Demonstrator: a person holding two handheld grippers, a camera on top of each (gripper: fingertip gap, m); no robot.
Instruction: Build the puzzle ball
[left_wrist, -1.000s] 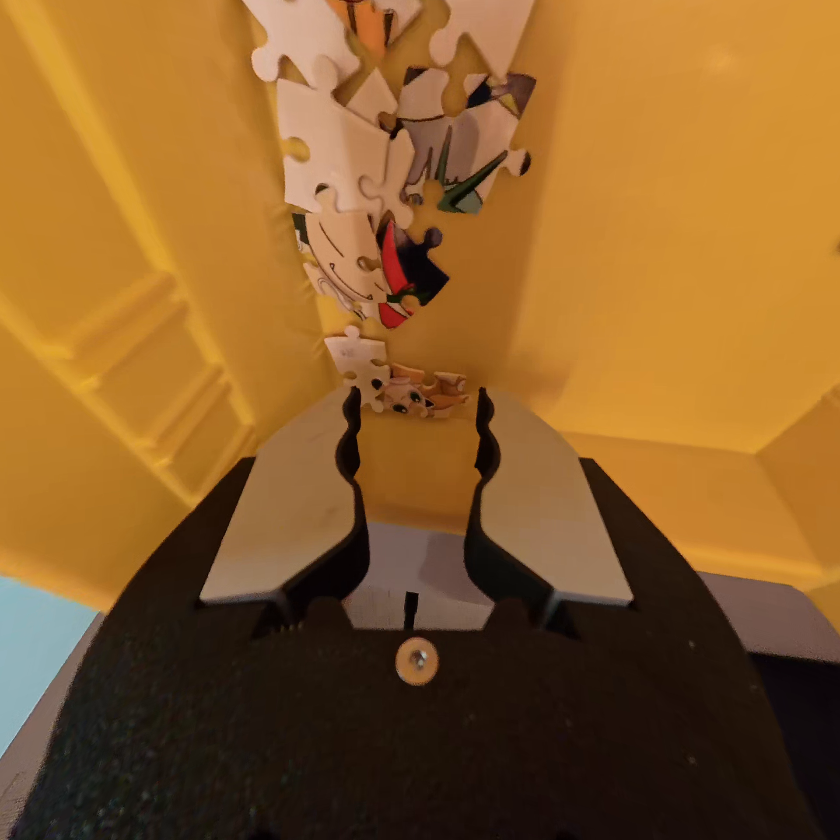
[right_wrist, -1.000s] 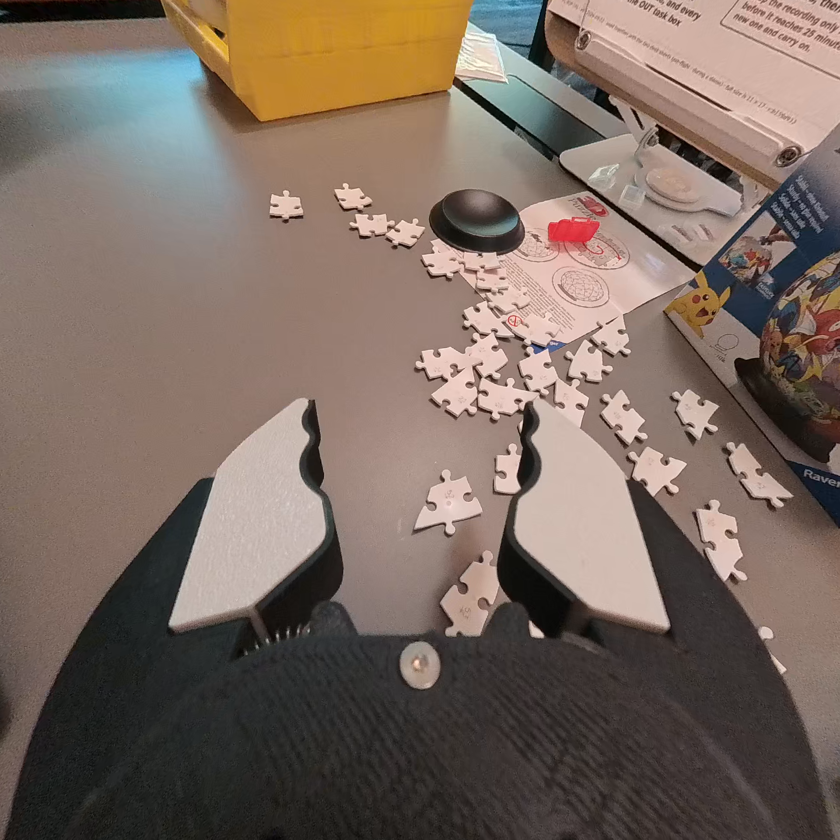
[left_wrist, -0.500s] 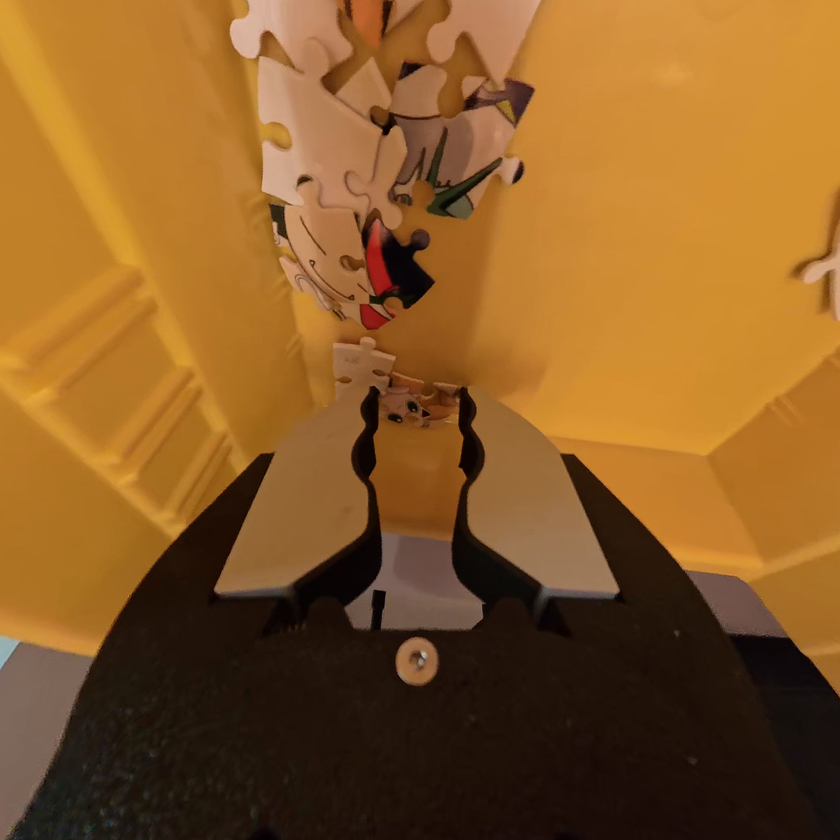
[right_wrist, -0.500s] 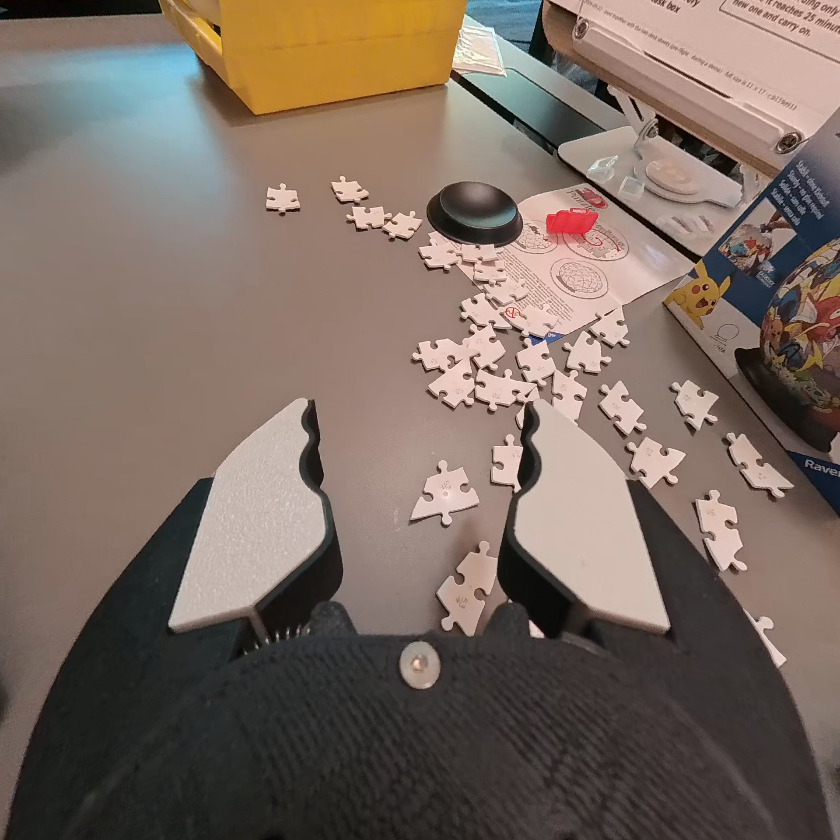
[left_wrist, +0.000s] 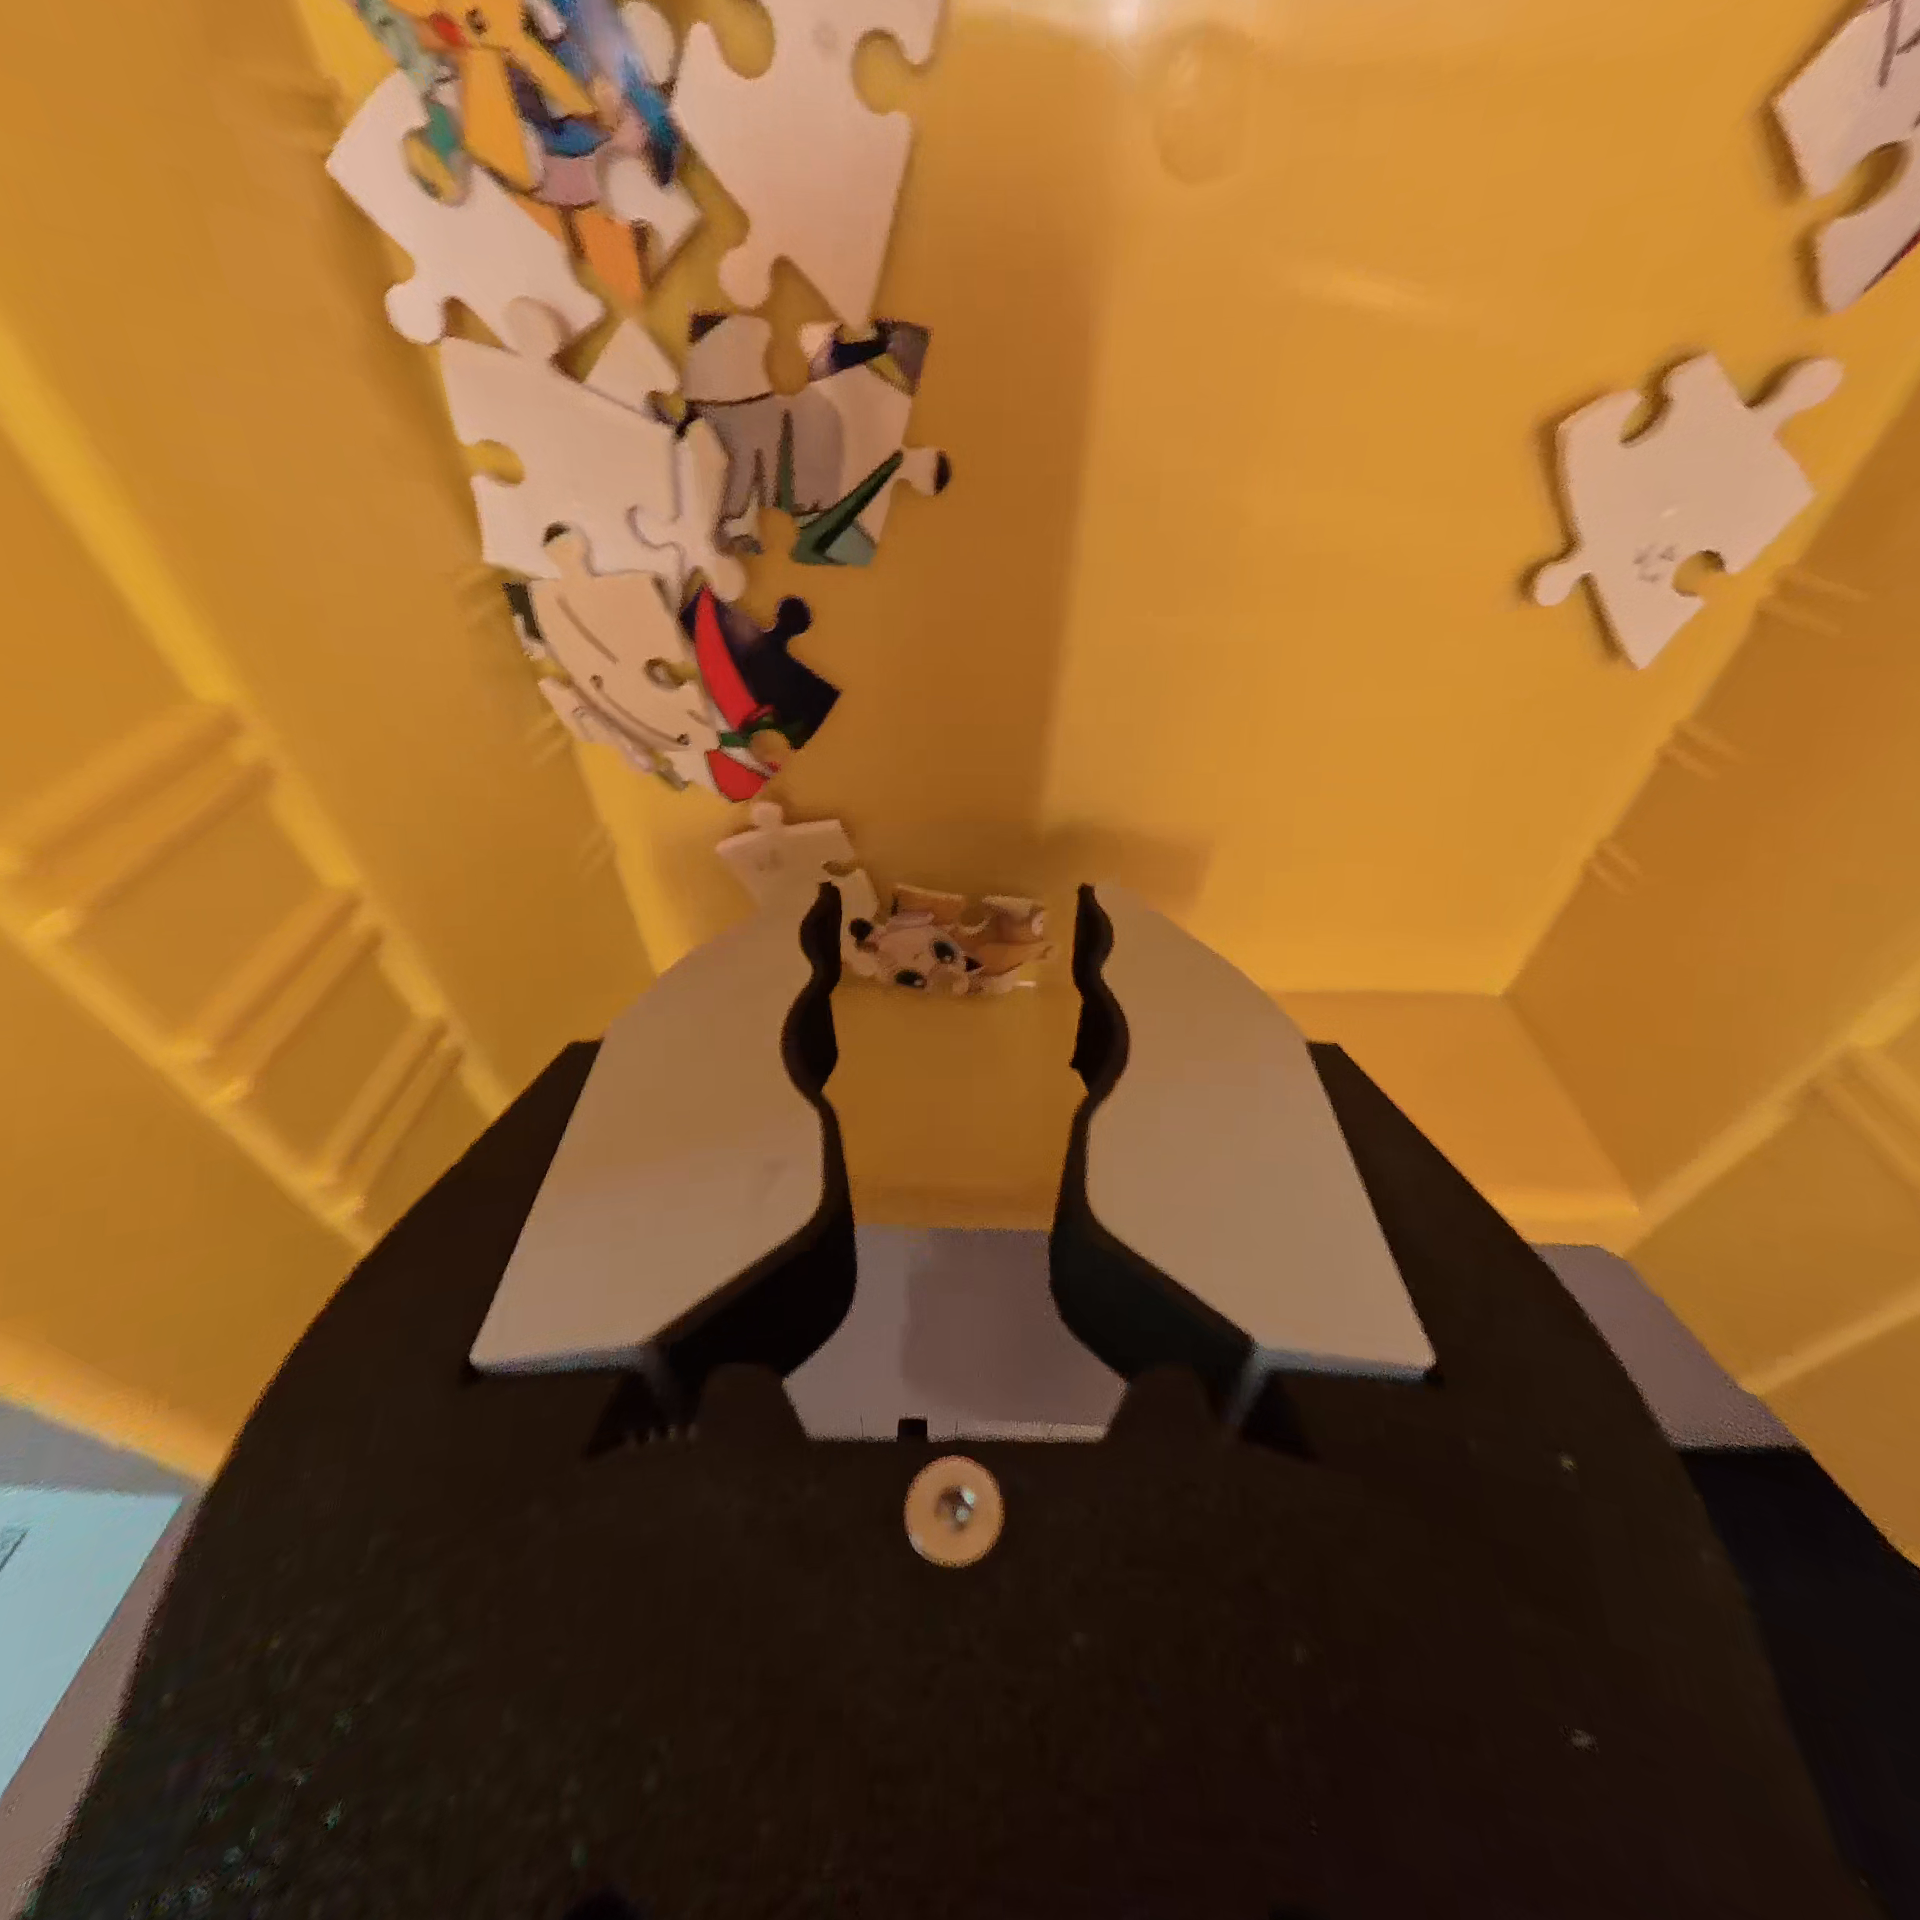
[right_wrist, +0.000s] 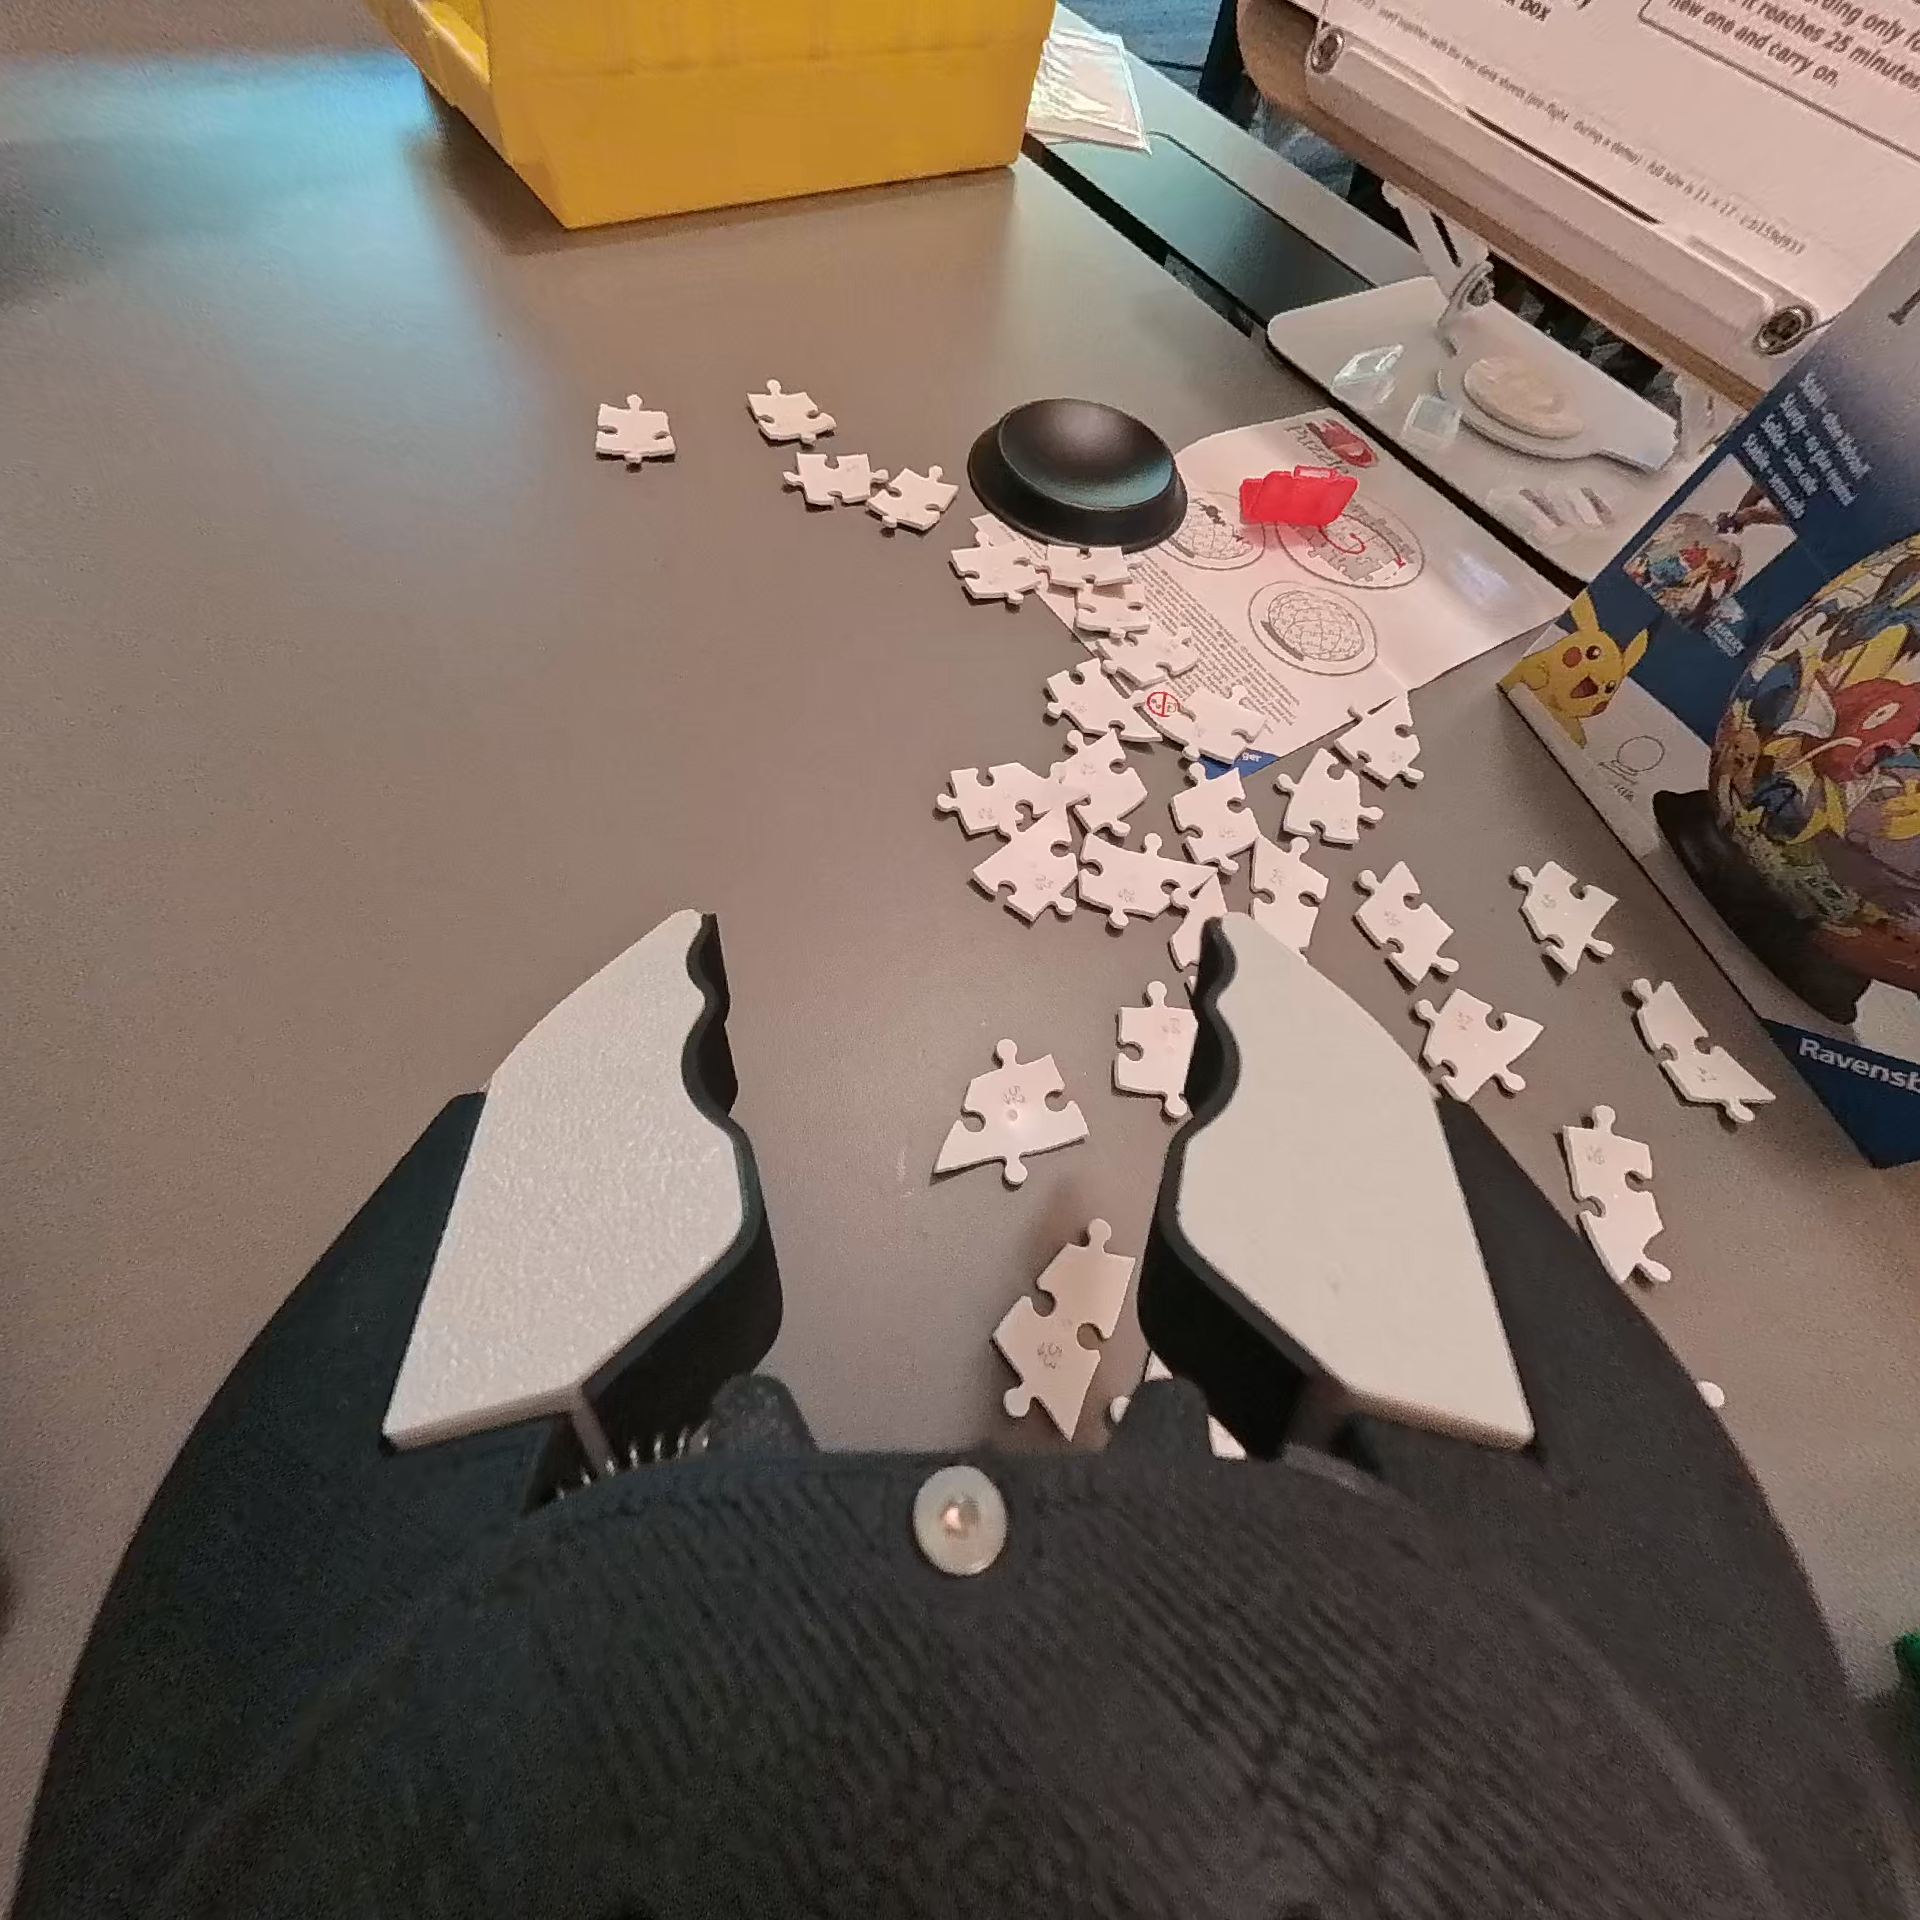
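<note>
Office or lab-style recording station, judged from furnishings. Wide grey table (right_wrist: 416, 675) with a plain matte top, no domestic items on it. Far right: a white stand (right_wrist: 1455, 353) carrying a printed instruction sheet (right_wrist: 1662, 114), typical of a supervised data-collection setup. Far centre: a yellow plastic bin (right_wrist: 769, 114) of the industrial storage type, ribbed inside walls visible in the left wrist view (left_wrist: 1299, 520). Right edge: a retail puzzle box (right_wrist: 1766, 727) beside a folded leaflet (right_wrist: 1351, 582) and loose white puzzle pieces (right_wrist: 1122, 831) spread on the table.
</note>
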